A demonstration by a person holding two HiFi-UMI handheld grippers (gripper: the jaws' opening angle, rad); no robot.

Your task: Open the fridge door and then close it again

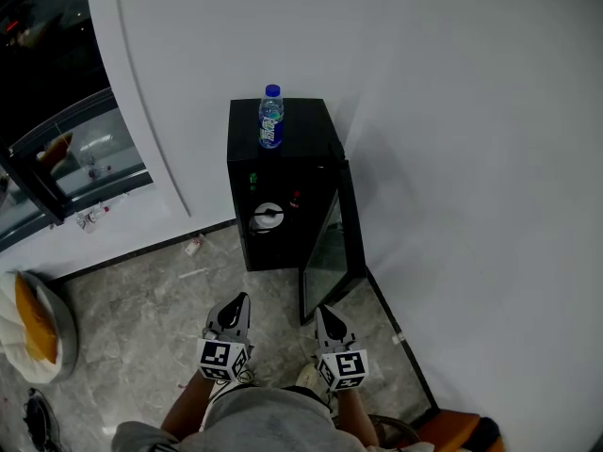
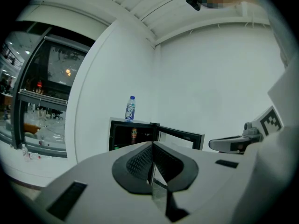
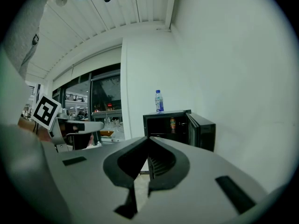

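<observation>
So left gripper point(image 1: 240, 299) & right gripper point(image 1: 323, 311) both pinched shut w/ nothing held, low centre; fridge point(image 1: 283, 172) upright mid-frame, front facing them, door point(image 1: 334, 243) swung open toward lower right.

Inside the fridge point(image 1: 301, 135): dark. A round white item point(image 1: 268, 217) sits in there, kind not identifiable from the head view. The left gripper view shows a small colourful container point(image 2: 134, 134) inside, too small to name. Print on the bottle point(image 1: 270, 117) unreadable. Bits of litter point(image 1: 195, 245) on the floor point(image 1: 141, 318), too small to identify. An orange-and-white bundle point(image 1: 33, 328) is cut by the left edge, an orange object point(image 1: 462, 431) by the bottom-right corner, the person point(image 1: 268, 417) by the bottom edge.
</observation>
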